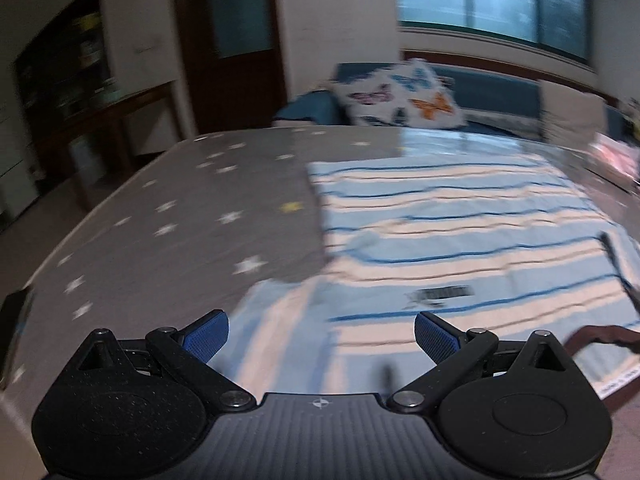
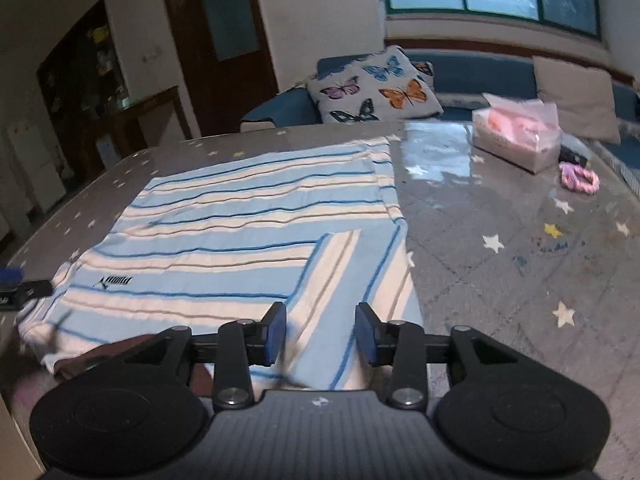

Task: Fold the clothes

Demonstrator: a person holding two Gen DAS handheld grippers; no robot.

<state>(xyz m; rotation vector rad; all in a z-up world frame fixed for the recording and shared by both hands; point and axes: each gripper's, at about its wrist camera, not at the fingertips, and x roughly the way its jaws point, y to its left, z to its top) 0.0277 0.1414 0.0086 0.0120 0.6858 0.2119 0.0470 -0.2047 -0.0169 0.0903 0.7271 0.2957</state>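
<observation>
A light-blue, white and dark-blue striped shirt lies flat on the grey star-print table, with a small dark logo near its front. In the right wrist view the shirt has its right sleeve folded in over the body. My left gripper is wide open and empty above the shirt's near left edge. My right gripper is open and empty above the folded sleeve at the shirt's near right corner. The other gripper's tip shows at the left edge of the right wrist view.
A pink tissue pack and a pink hair tie lie on the table's far right. A blue sofa with a butterfly cushion stands behind the table. A dark cabinet stands at the left.
</observation>
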